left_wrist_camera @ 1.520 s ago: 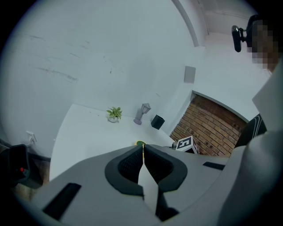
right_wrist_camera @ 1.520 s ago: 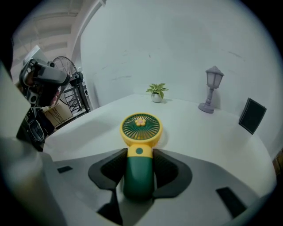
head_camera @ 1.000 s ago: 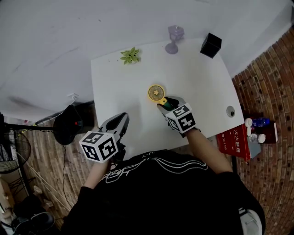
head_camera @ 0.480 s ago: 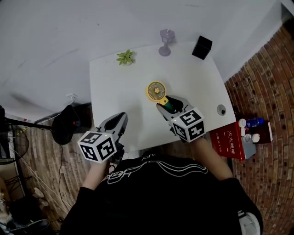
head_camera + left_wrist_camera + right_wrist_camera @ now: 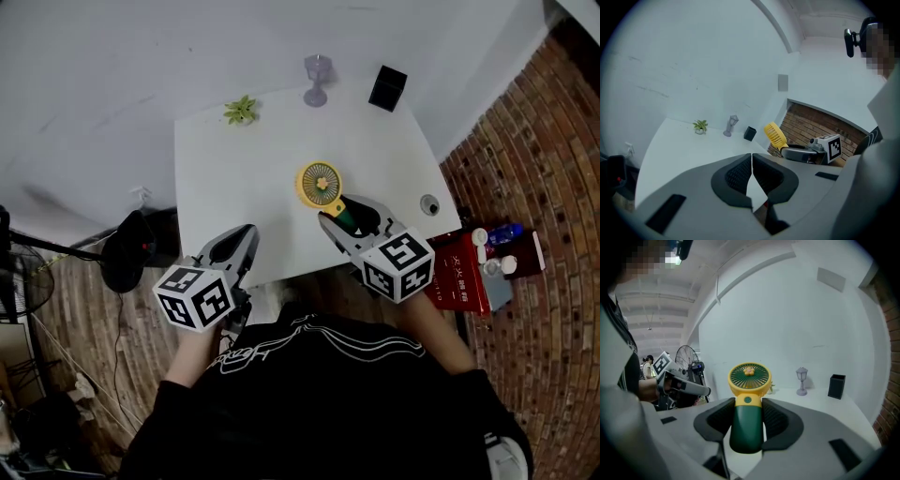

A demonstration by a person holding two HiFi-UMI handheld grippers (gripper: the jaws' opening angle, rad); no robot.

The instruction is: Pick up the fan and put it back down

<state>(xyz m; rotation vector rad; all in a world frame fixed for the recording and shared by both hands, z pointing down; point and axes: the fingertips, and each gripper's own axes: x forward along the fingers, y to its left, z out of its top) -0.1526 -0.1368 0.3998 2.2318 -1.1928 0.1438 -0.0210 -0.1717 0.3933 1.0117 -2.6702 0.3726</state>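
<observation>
Along the far edge of the white rectangular counter (image 5: pixel 272 178): small green potted plant (image 5: pixel 241 111) left, lilac lantern-shaped ornament (image 5: pixel 317 79) middle, black square box (image 5: pixel 387 87) right. Nearer, the yellow-and-green handheld fan (image 5: pixel 319 183) stands between the jaws of the right hand-held gripper (image 5: pixel 345 214). At the near-left edge, well apart, the left hand-held gripper (image 5: pixel 244 234).

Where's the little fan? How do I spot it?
Look at the white table, then at the right gripper over its near side. The fan is clamped in its jaws: a green handle with a round yellow head and a small flower in the middle. The plant, lamp and black box at the far edge are neither yellow nor held.
</observation>
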